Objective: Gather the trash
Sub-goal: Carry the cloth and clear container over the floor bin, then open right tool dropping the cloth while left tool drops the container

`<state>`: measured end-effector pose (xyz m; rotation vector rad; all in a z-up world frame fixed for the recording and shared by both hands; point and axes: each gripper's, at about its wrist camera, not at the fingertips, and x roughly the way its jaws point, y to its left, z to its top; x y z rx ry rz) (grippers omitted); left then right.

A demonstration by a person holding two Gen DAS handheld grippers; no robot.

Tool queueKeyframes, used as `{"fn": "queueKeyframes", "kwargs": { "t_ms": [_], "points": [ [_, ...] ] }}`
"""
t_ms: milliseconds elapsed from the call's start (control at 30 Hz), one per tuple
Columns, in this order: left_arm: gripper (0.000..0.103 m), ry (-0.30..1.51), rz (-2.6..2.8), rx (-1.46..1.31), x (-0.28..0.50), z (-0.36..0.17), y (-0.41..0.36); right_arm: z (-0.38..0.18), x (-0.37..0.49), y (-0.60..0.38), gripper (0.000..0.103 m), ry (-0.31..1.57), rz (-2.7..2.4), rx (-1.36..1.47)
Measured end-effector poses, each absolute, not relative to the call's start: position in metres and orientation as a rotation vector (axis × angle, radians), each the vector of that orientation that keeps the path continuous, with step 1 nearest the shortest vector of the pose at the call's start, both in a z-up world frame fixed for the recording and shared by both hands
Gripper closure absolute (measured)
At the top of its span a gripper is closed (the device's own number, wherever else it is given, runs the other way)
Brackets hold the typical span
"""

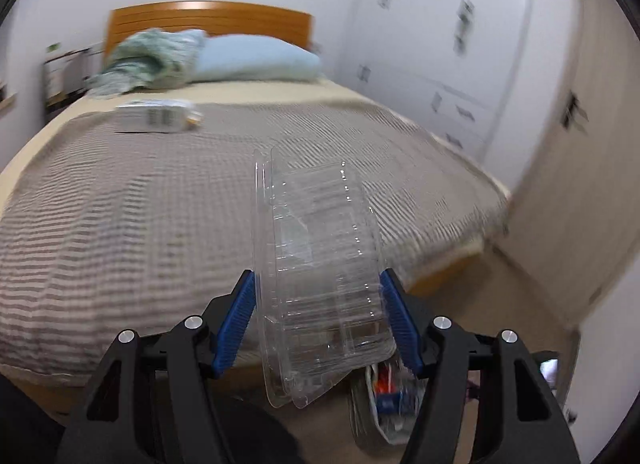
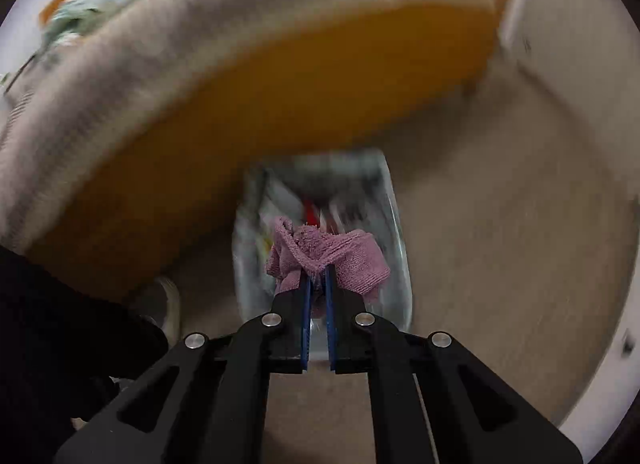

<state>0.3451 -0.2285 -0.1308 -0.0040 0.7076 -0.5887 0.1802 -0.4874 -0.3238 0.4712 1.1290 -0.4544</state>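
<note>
My left gripper [image 1: 318,278] is shut on a clear plastic clamshell container [image 1: 320,272], its blue pads pressing both sides, held upright above the foot of the bed. Below it on the floor stands a bin [image 1: 380,404] with a light liner and coloured trash inside. My right gripper [image 2: 318,270] is shut on a crumpled pink cloth [image 2: 324,256] and points down over the same bin [image 2: 400,248], which is blurred. A white carton-like package [image 1: 158,116] lies on the bed further back.
The bed [image 1: 140,204] has a grey striped cover, a blue pillow [image 1: 256,60] and a green blanket [image 1: 148,60] by the wooden headboard. White wardrobe doors [image 1: 460,64] stand to the right. The orange wooden bed frame [image 2: 280,104] is close to the bin. Beige floor surrounds it.
</note>
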Motion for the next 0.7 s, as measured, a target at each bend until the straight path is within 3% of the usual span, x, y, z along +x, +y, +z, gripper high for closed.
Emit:
{"fn": "queueKeyframes", "kwargs": {
  "t_ms": [267, 300, 333, 367, 567, 700],
  "points": [
    [0.042, 0.849, -0.699, 0.208, 0.315, -0.19, -0.325, -0.42, 0.169, -0.503, 0.093, 1.297, -0.487, 0.561],
    [0.042, 0.883, -0.715, 0.22, 0.316, -0.2, -0.335, -0.433, 0.167, -0.506, 0.089, 1.34, -0.466, 0.595],
    [0.042, 0.914, -0.731, 0.229, 0.316, -0.207, -0.346, -0.444, 0.168, -0.508, 0.072, 1.366, -0.435, 0.629],
    [0.042, 0.953, -0.746, 0.241, 0.317, -0.218, -0.357, -0.454, 0.169, -0.507, 0.044, 1.395, -0.386, 0.665],
    [0.042, 1.128, -0.777, 0.394, 0.329, -0.278, -0.423, -0.421, 0.144, -0.514, 0.034, 1.23, -0.381, 0.703],
    [0.042, 1.278, -0.752, 0.373, 0.342, -0.326, -0.47, -0.403, 0.112, -0.537, 0.033, 1.129, -0.472, 0.784]
  ]
}}
